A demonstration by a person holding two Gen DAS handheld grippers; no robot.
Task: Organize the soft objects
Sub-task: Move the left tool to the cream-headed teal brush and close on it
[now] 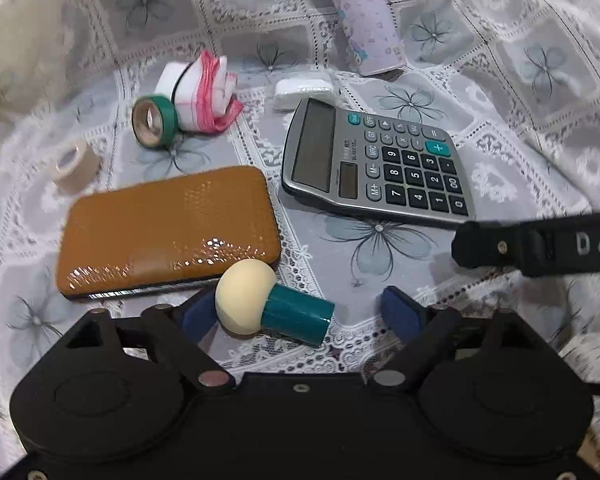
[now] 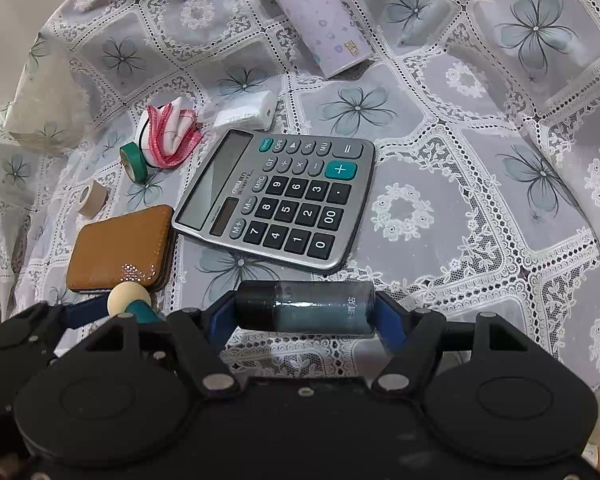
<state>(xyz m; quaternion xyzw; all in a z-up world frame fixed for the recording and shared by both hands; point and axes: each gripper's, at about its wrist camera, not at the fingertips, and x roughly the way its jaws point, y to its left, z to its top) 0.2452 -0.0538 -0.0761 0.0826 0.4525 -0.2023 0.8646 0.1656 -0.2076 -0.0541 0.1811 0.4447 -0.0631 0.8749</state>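
the mushroom-shaped sponge puff point(image 1: 246, 298), cream foam head on a teal handle point(image 1: 298, 314), lies on its side on the lace-covered worktop point(image 1: 500, 128), just in front of the brown case point(image 1: 168, 228) and between the wide-apart jaws of the left gripper point(image 1: 302, 312). it looks very light; the foam head should squash easily, while the glossy handle is probably stiff and a bit slippery, so the handle seems the surer place to grip. the right gripper point(image 2: 306, 310) has its jaws closed on a small dark vial point(image 2: 306, 307), held crosswise above the cloth.
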